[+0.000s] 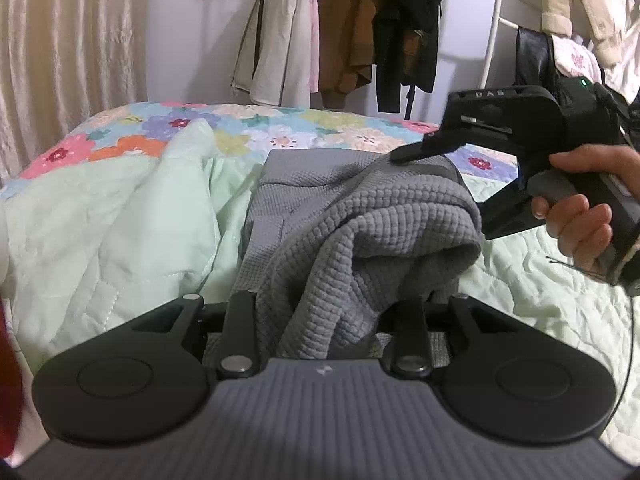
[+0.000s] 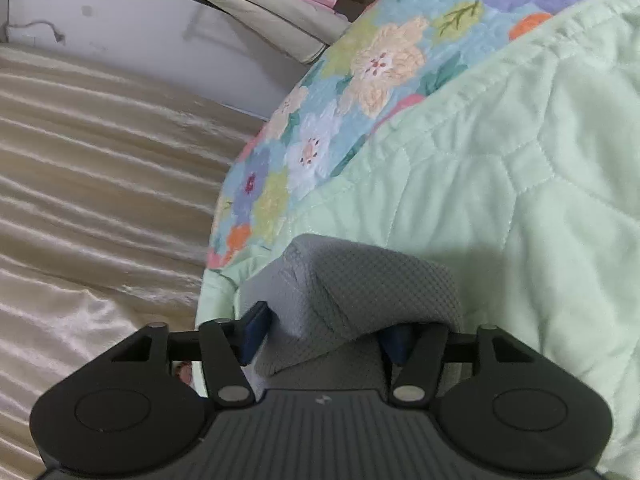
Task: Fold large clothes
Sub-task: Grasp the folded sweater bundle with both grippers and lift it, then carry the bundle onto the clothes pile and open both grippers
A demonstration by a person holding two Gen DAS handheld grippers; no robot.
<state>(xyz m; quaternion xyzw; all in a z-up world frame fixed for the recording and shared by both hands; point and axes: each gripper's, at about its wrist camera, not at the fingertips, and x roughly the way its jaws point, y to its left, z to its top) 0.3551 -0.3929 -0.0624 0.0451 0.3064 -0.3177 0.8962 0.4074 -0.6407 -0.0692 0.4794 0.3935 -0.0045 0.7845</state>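
Observation:
A grey waffle-knit garment [image 1: 360, 216] lies bunched on a pale green quilt [image 1: 120, 208] on the bed. My left gripper [image 1: 324, 312] is shut on a fold of the garment at its near edge; the cloth covers the fingertips. My right gripper [image 1: 404, 156], held by a hand, comes in from the right and pinches the garment's far right edge. In the right wrist view the right gripper [image 2: 324, 328] is shut on a grey fold of the garment [image 2: 360, 284], with blue pads [image 2: 254, 330] showing on either side.
A floral bedspread [image 1: 240, 128] covers the bed's far end. A rack with hanging clothes [image 1: 360, 40] stands against the wall behind the bed. A cream curtain [image 1: 60, 60] hangs at the left. More clothes [image 1: 580, 20] hang at the far right.

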